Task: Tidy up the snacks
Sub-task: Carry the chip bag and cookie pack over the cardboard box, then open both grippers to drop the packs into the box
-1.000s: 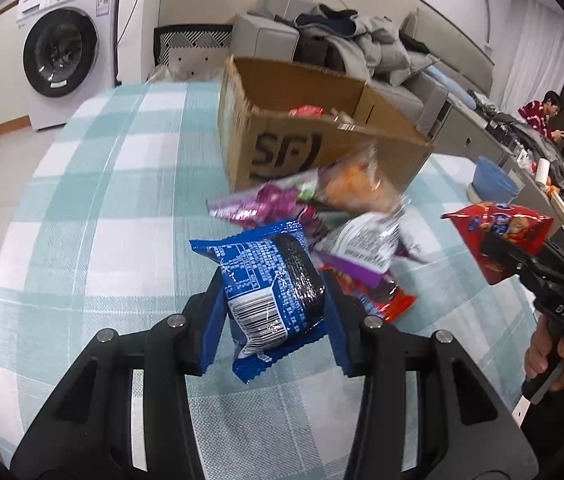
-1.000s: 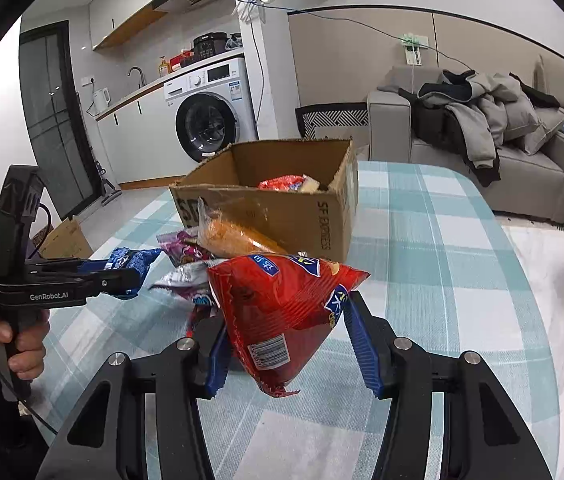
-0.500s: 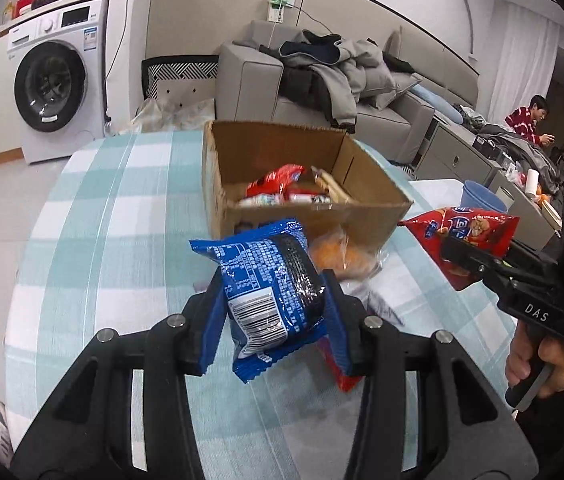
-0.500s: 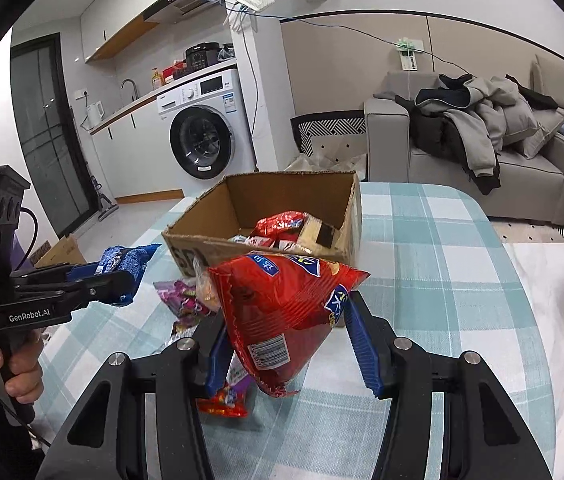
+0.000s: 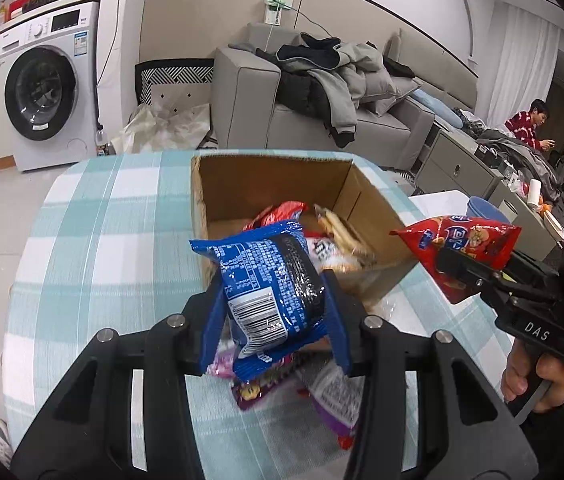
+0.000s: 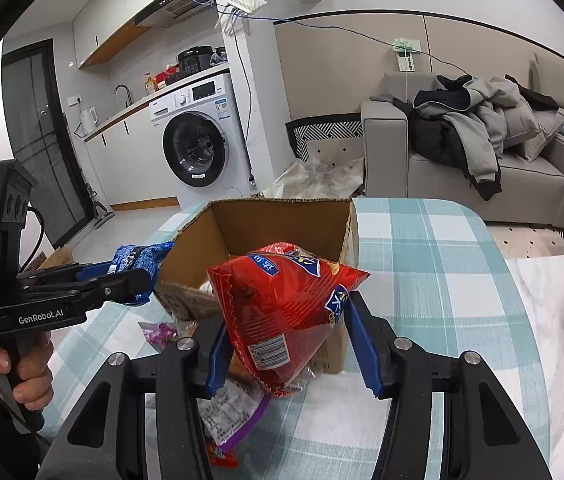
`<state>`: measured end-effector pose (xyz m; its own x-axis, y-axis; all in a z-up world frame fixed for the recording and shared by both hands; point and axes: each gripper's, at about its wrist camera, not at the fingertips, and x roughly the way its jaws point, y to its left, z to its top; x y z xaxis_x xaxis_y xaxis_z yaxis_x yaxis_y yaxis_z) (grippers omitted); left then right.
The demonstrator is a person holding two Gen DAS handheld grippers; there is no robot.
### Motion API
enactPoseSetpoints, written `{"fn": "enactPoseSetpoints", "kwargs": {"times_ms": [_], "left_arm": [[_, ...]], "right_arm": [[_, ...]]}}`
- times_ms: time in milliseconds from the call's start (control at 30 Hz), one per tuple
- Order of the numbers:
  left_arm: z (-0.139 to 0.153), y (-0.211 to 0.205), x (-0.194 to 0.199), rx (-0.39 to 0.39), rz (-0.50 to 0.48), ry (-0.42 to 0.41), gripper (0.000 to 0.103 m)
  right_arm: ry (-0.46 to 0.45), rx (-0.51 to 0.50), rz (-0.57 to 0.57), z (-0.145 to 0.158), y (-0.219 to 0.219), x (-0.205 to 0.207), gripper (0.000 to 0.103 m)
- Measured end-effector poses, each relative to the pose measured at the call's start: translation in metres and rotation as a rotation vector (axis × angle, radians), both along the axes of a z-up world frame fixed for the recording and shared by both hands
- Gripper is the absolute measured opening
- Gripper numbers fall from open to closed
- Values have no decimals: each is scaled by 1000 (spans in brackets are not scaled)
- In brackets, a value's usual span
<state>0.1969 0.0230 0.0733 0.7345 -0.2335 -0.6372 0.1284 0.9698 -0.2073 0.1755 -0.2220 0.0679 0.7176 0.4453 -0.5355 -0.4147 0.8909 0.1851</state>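
My left gripper (image 5: 276,320) is shut on a blue snack packet (image 5: 270,284) and holds it above the near edge of an open cardboard box (image 5: 278,178). My right gripper (image 6: 293,340) is shut on a red chip bag (image 6: 282,300), held above the box's (image 6: 274,220) near side. The red bag (image 5: 461,240) and the right gripper (image 5: 457,268) also show at the right of the left wrist view. The blue packet (image 6: 140,258) and the left gripper (image 6: 138,280) show at the left of the right wrist view. The box holds several snacks (image 5: 333,236).
Loose snack packets (image 5: 333,396) lie on the teal checked tablecloth (image 5: 102,240) under both grippers, also in the right wrist view (image 6: 226,412). A grey sofa (image 6: 481,168) and a washing machine (image 6: 198,148) stand beyond the table. A blue tub (image 5: 481,208) sits right of the box.
Both grippers have risen and moved forward with their packets, from above the loose pile to above the box's near edge. The box's inside has come into view.
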Motion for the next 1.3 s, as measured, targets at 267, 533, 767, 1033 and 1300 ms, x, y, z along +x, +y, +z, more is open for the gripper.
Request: {"fn": "enactPoseSetpoints", "kwargs": {"times_ms": [267, 533, 767, 1033, 1300], "left_arm": [[11, -5, 33, 11, 2, -12, 42], [11, -11, 63, 18, -10, -1, 42], [7, -12, 93, 33, -13, 8, 42], [-5, -11, 120, 52, -10, 25, 42], [-30, -14, 138, 75, -14, 63, 42]], "right_arm": [[13, -12, -1, 5, 2, 30, 53], [24, -17, 5, 3, 8, 56, 53], [28, -27, 22, 3, 19, 77, 53], [29, -55, 37, 1, 33, 95, 53], [43, -93, 55, -15, 45, 106, 53]]}}
